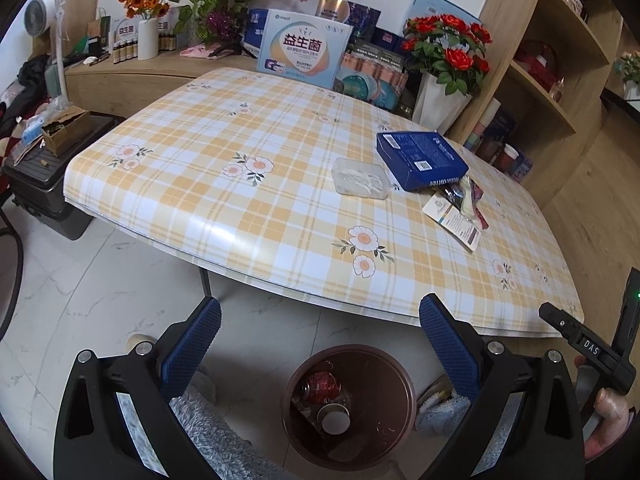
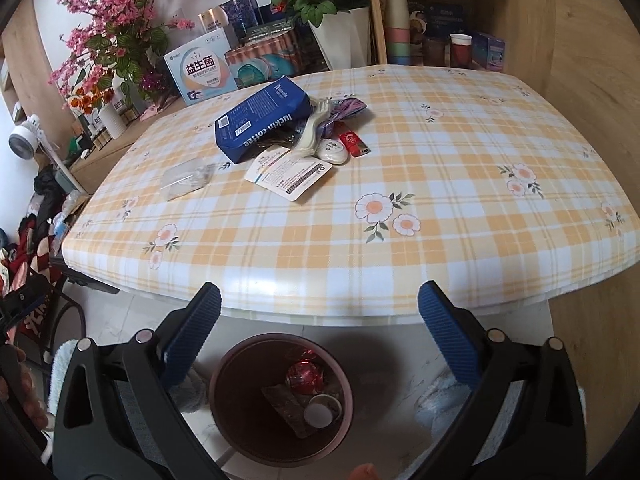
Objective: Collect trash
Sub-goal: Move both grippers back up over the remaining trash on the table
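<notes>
The right gripper (image 2: 319,312) gapes empty above the bin (image 2: 224,364); the blue box (image 2: 262,120) lies well beyond on the table (image 2: 440,208).

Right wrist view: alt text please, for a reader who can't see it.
The open, empty right gripper hangs over a brown bin on the floor holding a red can and a cup. Beyond, a checked table carries a blue box, a clear tray and assorted wrappers.
</notes>
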Available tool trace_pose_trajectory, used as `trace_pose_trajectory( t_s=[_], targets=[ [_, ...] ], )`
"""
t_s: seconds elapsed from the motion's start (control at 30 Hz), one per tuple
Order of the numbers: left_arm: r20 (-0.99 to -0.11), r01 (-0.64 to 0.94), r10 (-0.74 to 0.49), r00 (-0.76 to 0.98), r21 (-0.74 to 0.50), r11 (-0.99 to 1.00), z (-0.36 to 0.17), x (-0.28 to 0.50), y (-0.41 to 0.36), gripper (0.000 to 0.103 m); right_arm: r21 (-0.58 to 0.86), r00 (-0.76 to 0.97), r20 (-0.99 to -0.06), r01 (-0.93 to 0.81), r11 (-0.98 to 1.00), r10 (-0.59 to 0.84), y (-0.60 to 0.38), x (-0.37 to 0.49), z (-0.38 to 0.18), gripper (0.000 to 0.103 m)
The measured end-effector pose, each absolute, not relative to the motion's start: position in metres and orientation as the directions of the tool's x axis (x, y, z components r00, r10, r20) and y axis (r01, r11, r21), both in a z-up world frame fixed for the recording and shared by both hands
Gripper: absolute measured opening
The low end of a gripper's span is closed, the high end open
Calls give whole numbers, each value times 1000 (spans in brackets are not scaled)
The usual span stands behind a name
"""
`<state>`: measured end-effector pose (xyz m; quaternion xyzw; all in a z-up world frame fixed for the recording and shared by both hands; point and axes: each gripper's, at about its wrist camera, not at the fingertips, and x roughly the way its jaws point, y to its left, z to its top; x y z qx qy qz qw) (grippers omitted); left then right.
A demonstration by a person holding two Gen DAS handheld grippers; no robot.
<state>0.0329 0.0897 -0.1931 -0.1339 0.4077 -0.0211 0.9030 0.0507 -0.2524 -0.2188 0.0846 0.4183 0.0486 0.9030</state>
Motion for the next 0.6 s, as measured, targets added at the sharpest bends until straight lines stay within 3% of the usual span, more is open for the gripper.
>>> trace_pose_trajectory(
  t_s=[0.3, 0.5, 0.6],
  targets=[
    [-759, 26, -219, 613, -258, 966, -201, 98, 64, 97, 222, 649, -739, -14, 975, 178, -265, 85, -231, 97],
    [-755, 219, -280, 593, -184, 958, -209, 178, 49, 97, 248, 629, -750, -20, 969, 205, -270, 109, -245, 97],
    [-747, 318, -377, 548, -231, 920, -219, 214, 51, 97, 249, 607, -770, 5, 968, 195, -276, 123, -255, 97]
  ],
)
